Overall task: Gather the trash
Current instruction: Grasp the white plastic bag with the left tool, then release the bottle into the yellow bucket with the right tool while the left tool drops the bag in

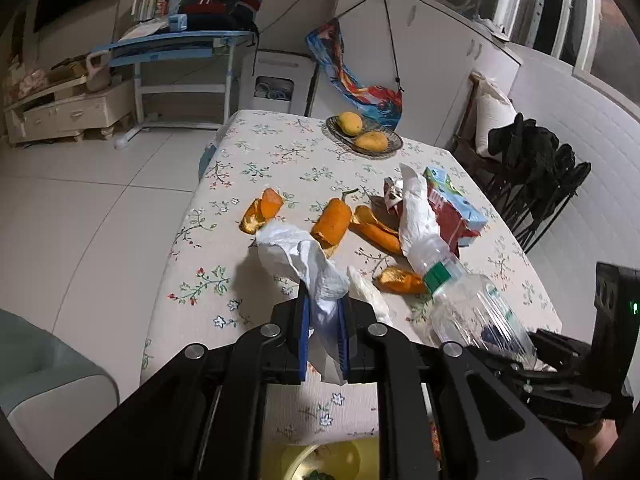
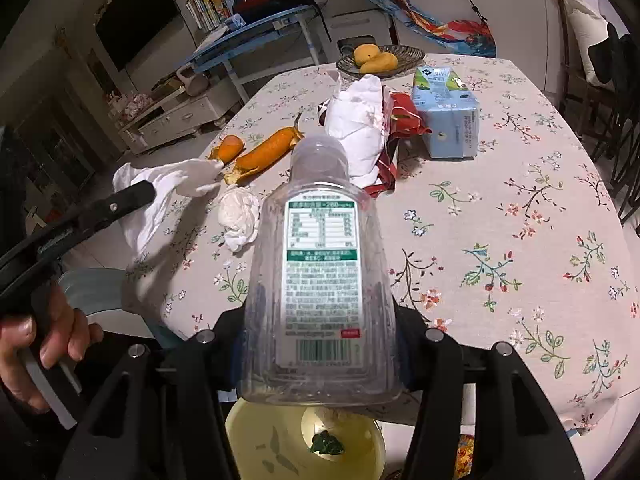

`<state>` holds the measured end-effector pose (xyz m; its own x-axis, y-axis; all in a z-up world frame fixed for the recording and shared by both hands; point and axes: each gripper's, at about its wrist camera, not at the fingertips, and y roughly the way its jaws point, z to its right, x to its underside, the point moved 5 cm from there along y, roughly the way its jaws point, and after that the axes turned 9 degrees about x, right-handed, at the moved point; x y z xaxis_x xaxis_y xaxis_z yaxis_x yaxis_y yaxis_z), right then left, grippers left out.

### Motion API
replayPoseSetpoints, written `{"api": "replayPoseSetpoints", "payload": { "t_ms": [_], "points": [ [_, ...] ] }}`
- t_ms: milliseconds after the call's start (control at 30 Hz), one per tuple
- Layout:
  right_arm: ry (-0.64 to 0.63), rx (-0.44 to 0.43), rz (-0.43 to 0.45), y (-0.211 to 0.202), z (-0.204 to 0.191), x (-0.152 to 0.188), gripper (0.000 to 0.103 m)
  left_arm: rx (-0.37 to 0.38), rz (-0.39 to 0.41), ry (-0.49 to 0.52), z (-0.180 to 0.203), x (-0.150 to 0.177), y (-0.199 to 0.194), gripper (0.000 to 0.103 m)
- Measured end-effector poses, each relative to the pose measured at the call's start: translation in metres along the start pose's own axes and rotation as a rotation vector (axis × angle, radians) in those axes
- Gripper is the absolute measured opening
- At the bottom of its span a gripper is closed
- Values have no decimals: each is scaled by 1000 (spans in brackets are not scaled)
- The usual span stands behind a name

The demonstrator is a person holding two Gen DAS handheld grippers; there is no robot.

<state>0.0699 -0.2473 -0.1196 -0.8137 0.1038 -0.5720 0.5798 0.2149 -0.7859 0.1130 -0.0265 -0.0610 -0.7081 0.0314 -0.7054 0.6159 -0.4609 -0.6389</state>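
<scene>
Left tongs [image 1: 325, 320] grip tissue [image 1: 296, 256] | right tongs [image 2: 320, 344] grip bottle [image 2: 320, 272] | mangoes [image 1: 362, 130]: two

Both fisheye views are evenly lit from above, sharp in the middle, strongly bent and dark at the corners, with soft shadows.

A lived-in home, apparently a dining and living room, is shown. This is indicated by the surface covered with a floral-printed cloth [image 2: 500, 208], a dark woven basket of yellow mangoes [image 1: 365, 136], a blue child's study desk piled with books and a bag [image 1: 180, 46], white cabinet doors [image 1: 432, 60] and a pale tiled floor [image 1: 92, 208]. A dark flat television screen [image 2: 136, 20] is seen on the wall above a cream low drawer unit [image 2: 176, 118].
</scene>
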Motion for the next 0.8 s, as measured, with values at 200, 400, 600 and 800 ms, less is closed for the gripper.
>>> {"api": "replayPoseSetpoints", "payload": {
  "t_ms": [200,400,600,800],
  "points": [
    [265,-289,18,-12,24,-5,54,34,43,-1,4,0,-12,12],
    [219,-374,26,-41,13,2,54,51,88,21,10,0,-25,12],
    [-32,-311,-110,-44,-35,48,55,43,92,22,11,6,-33,12],
    [-191,-258,-258,-33,-64,102,55,52,89,27,13,15,-42,12]
  ]
}}
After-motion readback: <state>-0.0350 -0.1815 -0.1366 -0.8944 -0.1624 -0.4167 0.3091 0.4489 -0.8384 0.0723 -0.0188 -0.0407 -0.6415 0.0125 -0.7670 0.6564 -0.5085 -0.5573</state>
